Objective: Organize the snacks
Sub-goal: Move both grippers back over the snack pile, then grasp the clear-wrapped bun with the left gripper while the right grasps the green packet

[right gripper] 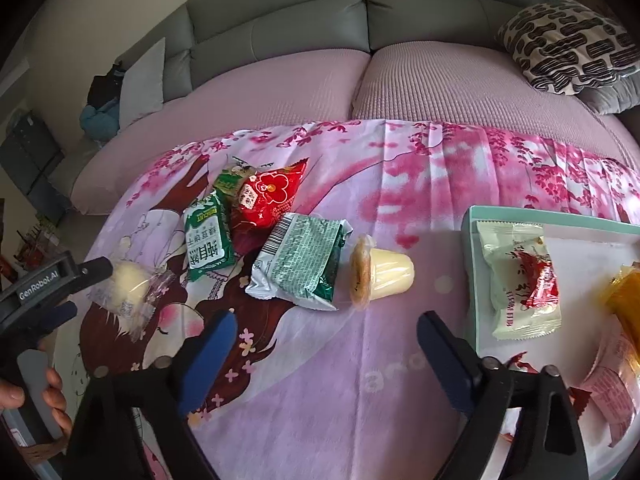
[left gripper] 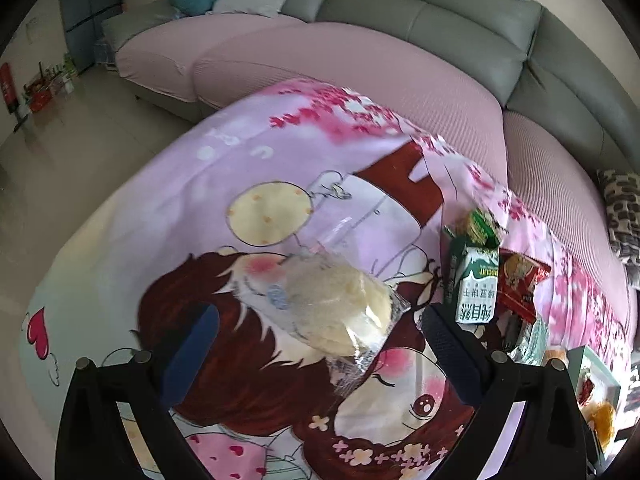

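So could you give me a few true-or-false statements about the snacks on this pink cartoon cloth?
1. The clear-wrapped pale round cake lies between the open left gripper fingers. True.
2. The pale yellow jelly cup stands upright. False: it lies on its side.
3. The white packet with red print lies in the pale green tray. True.
4. The right gripper holds the silver-green foil packet. False: it is open and empty.

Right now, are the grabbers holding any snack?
No, nothing is held. The left gripper is open around the clear-wrapped cake, pads not touching. The right gripper is open over bare cloth.
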Action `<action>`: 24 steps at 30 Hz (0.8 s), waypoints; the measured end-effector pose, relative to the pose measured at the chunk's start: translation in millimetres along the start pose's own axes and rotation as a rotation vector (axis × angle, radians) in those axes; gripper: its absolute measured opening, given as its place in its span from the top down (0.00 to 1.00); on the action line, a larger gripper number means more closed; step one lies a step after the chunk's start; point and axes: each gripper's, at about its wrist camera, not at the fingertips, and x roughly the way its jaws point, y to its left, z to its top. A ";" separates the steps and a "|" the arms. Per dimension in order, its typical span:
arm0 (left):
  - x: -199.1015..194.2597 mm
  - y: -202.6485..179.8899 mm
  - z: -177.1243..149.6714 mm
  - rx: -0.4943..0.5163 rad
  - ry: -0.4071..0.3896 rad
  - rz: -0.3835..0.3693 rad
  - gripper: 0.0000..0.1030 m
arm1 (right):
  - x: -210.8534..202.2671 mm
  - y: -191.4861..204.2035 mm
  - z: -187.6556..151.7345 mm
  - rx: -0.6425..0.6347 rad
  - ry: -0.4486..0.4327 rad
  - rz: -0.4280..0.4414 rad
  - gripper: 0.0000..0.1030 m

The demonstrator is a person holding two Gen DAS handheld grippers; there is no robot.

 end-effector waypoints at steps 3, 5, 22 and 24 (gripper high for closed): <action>6.1 -5.5 0.2 0.007 0.017 -0.021 0.02 | 6.0 7.9 4.3 -0.018 0.006 0.010 0.20; 10.5 -7.2 0.7 0.010 0.029 -0.035 0.02 | 9.6 15.9 8.1 -0.042 0.004 0.013 0.22; 46.5 -14.8 6.7 0.019 0.098 -0.030 0.23 | 72.0 29.4 31.8 -0.043 0.069 -0.047 0.34; 49.8 -15.4 5.8 0.016 0.108 -0.042 0.29 | 74.3 30.4 31.9 -0.047 0.066 -0.060 0.36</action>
